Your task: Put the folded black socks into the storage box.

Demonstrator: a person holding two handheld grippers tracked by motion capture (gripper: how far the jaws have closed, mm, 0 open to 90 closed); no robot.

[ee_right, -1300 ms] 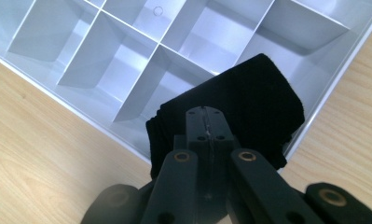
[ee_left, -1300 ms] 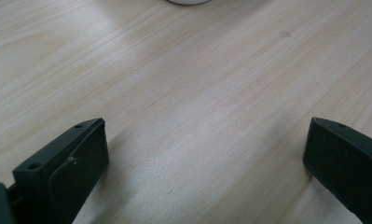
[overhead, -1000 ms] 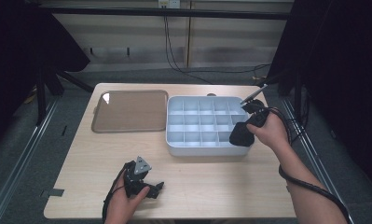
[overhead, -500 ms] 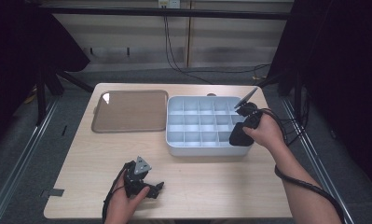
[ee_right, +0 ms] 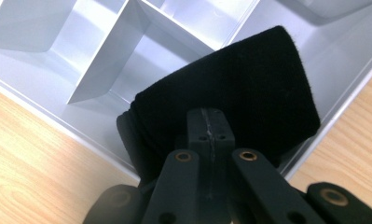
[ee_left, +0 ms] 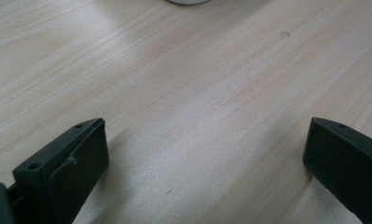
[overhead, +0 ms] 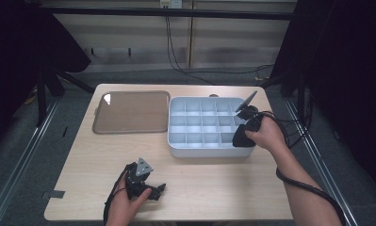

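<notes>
The right claw (ee_right: pixel 207 128), jaws pinched on what looks like a rolled black cloth (ee_right: pixel 230 93) over the divided tray's (overhead: pixel 176 146) near right corner, should lower squarely into one compartment, while the left claw (ee_left: pixel 202 158) rests wide apart on the bench (overhead: pixel 223 183).

A flat brown tray (overhead: pixel 131 112) with rounded corners and a thin pale rim lies on the far left part of the light wooden tabletop (overhead: pixel 214 188). It sits just beside the box with little compartments (a thin gap shows between them). A bright spot of light shines on the tray's far left corner. Black cables (overhead: pixel 176 52) hang down the wall behind and trail over the grey floor (overhead: pixel 20 155).
</notes>
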